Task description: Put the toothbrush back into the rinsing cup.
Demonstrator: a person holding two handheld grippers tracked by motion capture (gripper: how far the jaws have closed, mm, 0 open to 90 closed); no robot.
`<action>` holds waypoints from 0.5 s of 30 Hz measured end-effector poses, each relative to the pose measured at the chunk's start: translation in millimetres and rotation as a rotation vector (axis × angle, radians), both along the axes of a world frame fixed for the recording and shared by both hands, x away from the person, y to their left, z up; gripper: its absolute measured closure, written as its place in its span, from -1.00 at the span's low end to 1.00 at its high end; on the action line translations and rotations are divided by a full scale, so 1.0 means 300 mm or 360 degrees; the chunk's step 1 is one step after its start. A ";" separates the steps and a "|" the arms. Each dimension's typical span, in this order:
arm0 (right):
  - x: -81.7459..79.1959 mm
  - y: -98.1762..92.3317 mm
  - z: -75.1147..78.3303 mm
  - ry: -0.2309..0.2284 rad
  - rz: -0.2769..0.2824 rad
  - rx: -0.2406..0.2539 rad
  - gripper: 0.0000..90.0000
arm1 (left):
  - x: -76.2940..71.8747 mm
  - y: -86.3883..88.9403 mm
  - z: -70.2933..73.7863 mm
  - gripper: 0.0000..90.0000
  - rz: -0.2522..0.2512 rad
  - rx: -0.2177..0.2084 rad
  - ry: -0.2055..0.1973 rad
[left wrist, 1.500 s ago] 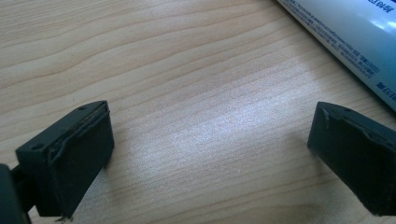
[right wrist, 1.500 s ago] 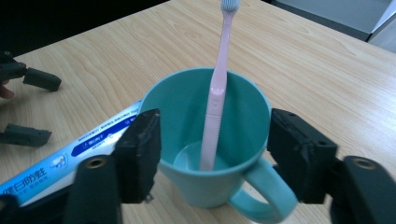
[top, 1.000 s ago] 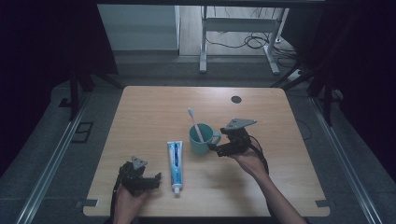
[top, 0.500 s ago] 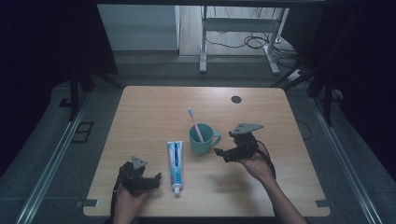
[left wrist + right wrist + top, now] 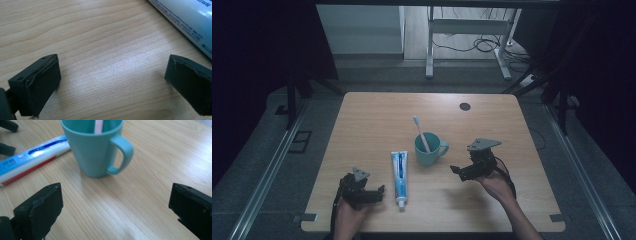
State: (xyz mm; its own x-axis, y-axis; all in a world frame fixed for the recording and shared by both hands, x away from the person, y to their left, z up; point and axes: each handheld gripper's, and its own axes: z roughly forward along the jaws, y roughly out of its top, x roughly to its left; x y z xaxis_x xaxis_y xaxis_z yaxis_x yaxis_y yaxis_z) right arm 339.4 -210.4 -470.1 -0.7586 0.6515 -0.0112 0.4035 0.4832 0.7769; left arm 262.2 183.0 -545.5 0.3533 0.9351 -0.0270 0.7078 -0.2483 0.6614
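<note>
A teal mug [image 5: 428, 150] stands mid-table with a pink-and-white toothbrush [image 5: 421, 133] leaning in it. A blue-and-white toothpaste tube [image 5: 399, 174] lies flat to its left, cap toward the person. My right gripper [image 5: 457, 172] is open, held right of the mug and apart from it. The right gripper view has the mug [image 5: 95, 147] ahead, handle [image 5: 123, 152] to the right, and nothing between the jaws. My left gripper [image 5: 379, 193] rests on the table left of the tube, open and empty. In the left gripper view the tube [image 5: 186, 21] crosses the top right corner.
The wooden table [image 5: 377, 115] has a dark round grommet [image 5: 465, 106] near its far edge. Metal rails run along the floor on both sides. A desk frame and cables sit beyond the table. The left gripper's jaws [image 5: 7, 137] show at the right gripper view's top left.
My right gripper has drawn back from the mug's handle, to the right and toward the person. The left gripper, mug and tube have stayed put.
</note>
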 end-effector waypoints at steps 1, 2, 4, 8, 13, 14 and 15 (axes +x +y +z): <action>-0.001 -0.007 -0.004 -0.0001 -0.0005 -0.0005 -1.00 | 0.000 0.000 0.000 -0.99 0.0000 0.0000 0.0000; -0.003 -0.014 -0.008 0.0000 -0.0013 -0.0009 -1.00 | 0.000 0.000 0.000 -0.99 0.0000 0.0000 0.0000; -0.006 -0.026 -0.017 -0.0002 -0.0024 -0.0022 -1.00 | 0.000 0.000 0.000 -0.99 0.0000 -0.0001 -0.0001; -0.015 -0.053 -0.037 0.0007 -0.0043 -0.0040 -1.00 | 0.000 0.000 0.000 -0.99 0.0001 -0.0002 -0.0001; -0.027 -0.085 -0.055 0.0018 -0.0066 -0.0040 -1.00 | 0.000 0.000 0.000 -0.99 0.0001 -0.0002 -0.0001; -0.031 -0.092 -0.058 0.0023 -0.0071 -0.0035 -1.00 | 0.000 0.000 0.000 -0.99 0.0001 -0.0002 -0.0001; -0.034 -0.100 -0.061 0.0023 -0.0078 -0.0034 -1.00 | 0.000 0.000 0.000 -0.99 0.0001 -0.0002 -0.0002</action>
